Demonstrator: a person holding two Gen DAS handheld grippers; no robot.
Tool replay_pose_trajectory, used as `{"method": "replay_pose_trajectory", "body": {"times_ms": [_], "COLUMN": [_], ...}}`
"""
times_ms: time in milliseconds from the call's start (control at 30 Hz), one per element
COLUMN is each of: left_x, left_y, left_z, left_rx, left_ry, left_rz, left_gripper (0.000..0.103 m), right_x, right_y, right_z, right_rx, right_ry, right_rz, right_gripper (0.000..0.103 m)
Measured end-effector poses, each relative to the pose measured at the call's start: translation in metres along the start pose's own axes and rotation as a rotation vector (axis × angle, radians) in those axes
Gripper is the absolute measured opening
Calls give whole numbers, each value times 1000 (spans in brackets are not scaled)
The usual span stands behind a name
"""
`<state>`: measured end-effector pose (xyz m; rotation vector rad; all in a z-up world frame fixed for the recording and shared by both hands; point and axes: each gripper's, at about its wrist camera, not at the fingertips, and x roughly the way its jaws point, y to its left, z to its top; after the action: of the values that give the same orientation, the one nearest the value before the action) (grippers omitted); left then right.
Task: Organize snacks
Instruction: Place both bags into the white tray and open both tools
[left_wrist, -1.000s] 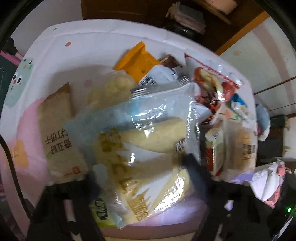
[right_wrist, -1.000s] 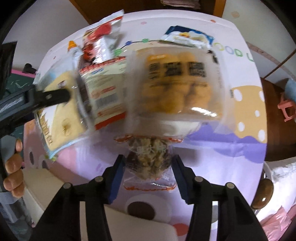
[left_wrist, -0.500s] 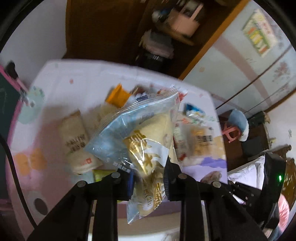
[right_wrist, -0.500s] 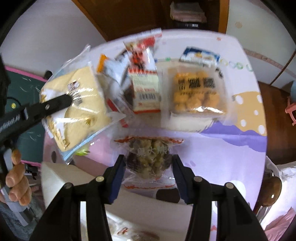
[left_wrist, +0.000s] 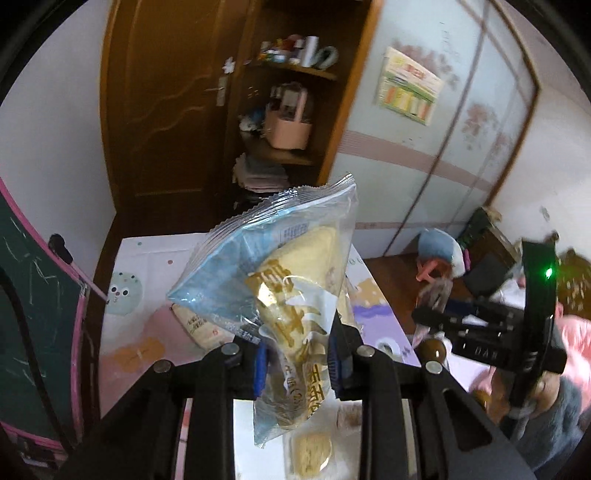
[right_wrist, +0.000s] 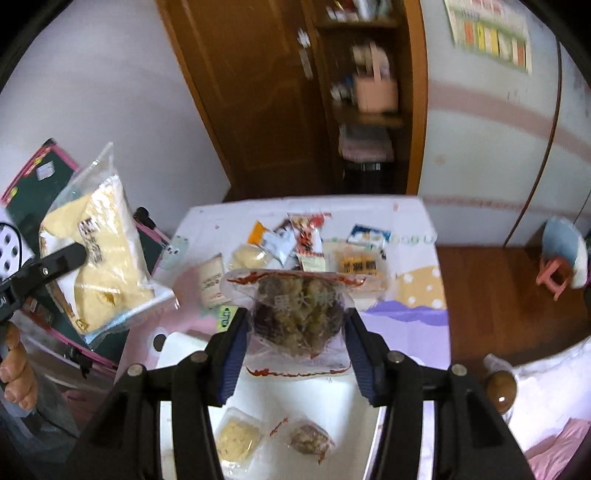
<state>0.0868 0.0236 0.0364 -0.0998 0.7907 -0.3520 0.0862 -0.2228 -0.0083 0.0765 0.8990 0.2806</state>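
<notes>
Now, left tool (left_wrist: 297, 363): it is clamped on the yellow bread bag (left_wrist: 291, 295), which is held up high above the desk (left_wrist: 147, 258).
Yellow bread bag: the low part is pinched between the blue pads (left_wrist: 260, 363). The top points up, and the bottom end hangs down under the pads. From the right camera, the bag (right_wrist: 98, 243) is seen up in the air to the left of the desk, with a dark finger (right_wrist: 62, 260) of the left tool laid across it.
Right tool (right_wrist: 295, 345): it is clamped on the brown snack bag (right_wrist: 299, 310), which is held up above the desk.
Brown snack bag: a clear bag with red trim and dark, lumpy food inside. It is pressed on both sides by the blue pads (right_wrist: 232, 350).
White tray (right_wrist: 325, 398): it is seen under the right tool. A pale yellow snack (right_wrist: 236, 437) and a small brown snack (right_wrist: 310, 439) are laid in it, a little apart.
Snack pile (right_wrist: 295, 245): many packs are left at the far part of the desk, some on top of others.
Tan pack (right_wrist: 210, 282): it is laid flat just left of the pile.
Desk: it is covered by a cloth with pink, purple and yellow shapes.
Shelf (left_wrist: 291, 110): it is seen behind the desk, next to a brown door (left_wrist: 166, 110).
</notes>
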Motion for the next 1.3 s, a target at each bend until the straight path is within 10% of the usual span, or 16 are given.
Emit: {"method": "replay_pose_trajectory", "body": {"times_ms": [233,567,800,967,1300], "left_x": [-14,51,57,57,58], "left_y": [-23,-21,-23,-30,-38], "left_z": [-73,-154,-159,-157,-158], "left_rx": [71,-17,-14,11,38], "left_ry": [52,293,311,301,307], "left_rz": [12,-24,14,64,75], "left_gripper": [25,25,29,65,74], "right_x": [-29,20,22,29,45], "right_y": [34,26,20,22,31], "right_z": [-64,-123,-131,-137,-148], "right_rx": [-40,8,47,40,19], "right_ry": [-36,183,193,207,267], "right_rz": [-68,-132,-150,-157,-160], "right_gripper": [53,55,58,58,58]}}
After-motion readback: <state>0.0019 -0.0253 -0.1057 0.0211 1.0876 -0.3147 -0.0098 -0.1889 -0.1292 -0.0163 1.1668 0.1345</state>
